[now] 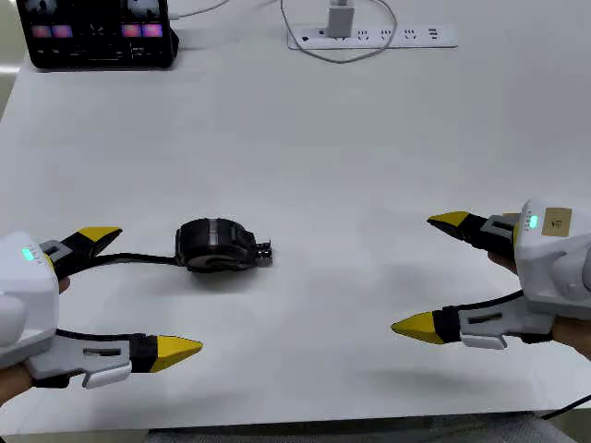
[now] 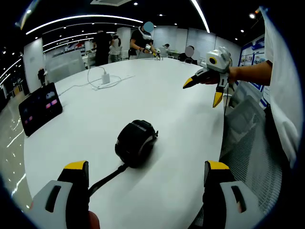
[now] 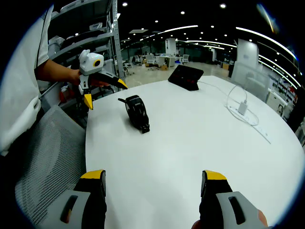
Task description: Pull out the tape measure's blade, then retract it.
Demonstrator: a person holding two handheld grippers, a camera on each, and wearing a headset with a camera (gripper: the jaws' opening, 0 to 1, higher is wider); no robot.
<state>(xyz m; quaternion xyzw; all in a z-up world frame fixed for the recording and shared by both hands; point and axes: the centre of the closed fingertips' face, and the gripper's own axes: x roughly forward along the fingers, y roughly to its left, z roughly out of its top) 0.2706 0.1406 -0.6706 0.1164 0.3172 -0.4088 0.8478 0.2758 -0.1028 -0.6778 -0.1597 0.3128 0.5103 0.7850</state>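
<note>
A black tape measure (image 1: pixel 216 246) lies on the white table (image 1: pixel 332 148), its blade tip pointing right and a black wrist strap trailing left. It shows close ahead in the left gripper view (image 2: pixel 136 142) and farther off in the right gripper view (image 3: pixel 137 110). My left gripper (image 1: pixel 152 291) stands open just left of it, yellow-tipped jaws wide apart, nothing between them (image 2: pixel 147 172). My right gripper (image 1: pixel 432 274) is open too, well to the right of the tape measure, empty (image 3: pixel 152 182).
A black tablet (image 1: pixel 100 32) with a lit screen stands at the table's far left. A white power strip (image 1: pixel 379 37) with a charger and cable lies at the far edge. A mesh chair (image 3: pixel 43 162) sits by the near edge. People stand in the background.
</note>
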